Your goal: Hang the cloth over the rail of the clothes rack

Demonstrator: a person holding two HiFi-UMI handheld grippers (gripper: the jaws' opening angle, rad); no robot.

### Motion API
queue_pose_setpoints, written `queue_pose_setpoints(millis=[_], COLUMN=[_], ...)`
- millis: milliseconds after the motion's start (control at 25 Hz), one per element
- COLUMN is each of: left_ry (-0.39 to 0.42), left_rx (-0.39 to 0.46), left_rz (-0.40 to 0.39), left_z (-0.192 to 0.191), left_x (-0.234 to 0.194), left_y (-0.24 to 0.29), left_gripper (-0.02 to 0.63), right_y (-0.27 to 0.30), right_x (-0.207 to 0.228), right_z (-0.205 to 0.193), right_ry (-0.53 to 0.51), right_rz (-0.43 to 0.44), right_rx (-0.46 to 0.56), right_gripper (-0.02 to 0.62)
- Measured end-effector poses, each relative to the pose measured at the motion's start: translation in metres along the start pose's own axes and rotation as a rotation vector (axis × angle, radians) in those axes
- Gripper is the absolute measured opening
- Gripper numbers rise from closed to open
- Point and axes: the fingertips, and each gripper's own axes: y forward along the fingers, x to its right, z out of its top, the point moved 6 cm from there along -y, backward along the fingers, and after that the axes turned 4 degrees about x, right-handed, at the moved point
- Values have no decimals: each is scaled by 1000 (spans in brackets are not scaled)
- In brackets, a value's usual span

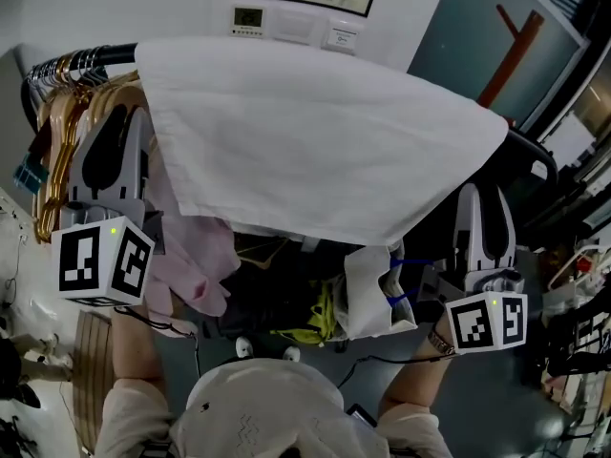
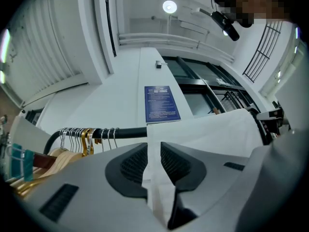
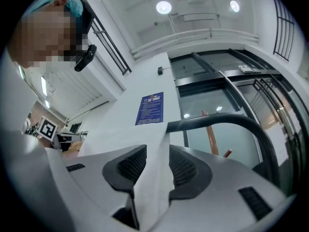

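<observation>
Your white cloth (image 1: pixel 315 141) already lies over the rail (image 2: pixel 124 132). It is spread wide between your two grippers, with its near edge hanging down toward them. Your left gripper (image 2: pixel 153 153) has its jaws parted, and the cloth's edge runs loose through the gap. Your right gripper (image 3: pixel 155 156) stands spread wide as well, with a fold of the same cloth between its jaws but not squeezed. I judge the hanging itself done. What's left is to draw both grippers back and clear without dragging the cloth off the rail.
</observation>
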Motion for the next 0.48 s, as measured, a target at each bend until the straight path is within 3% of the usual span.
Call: queue_pose_setpoints(millis=[120, 240, 320, 400, 480], left_ry=[57, 137, 176, 165, 71], left_rx=[14, 79, 112, 116, 92], left_rz=[-29, -39, -95, -139, -172], left_z=[-13, -20, -27, -38, -60], left_x=[12, 27, 45, 61, 74], left_y=[-15, -35, -51, -62, -70], left_gripper=[89, 82, 58, 31, 25], right_y=[-15, -28, -38, -44, -50], right_x=[-1, -17, -30, -40, -51], right_z=[-8, -23, -38, -59, -87], right_ry=[-26, 7, 35, 42, 87], right_rz=[7, 157, 224, 245, 264], right_rx=[33, 56, 28, -8, -37], right_gripper=[133, 132, 72, 32, 26])
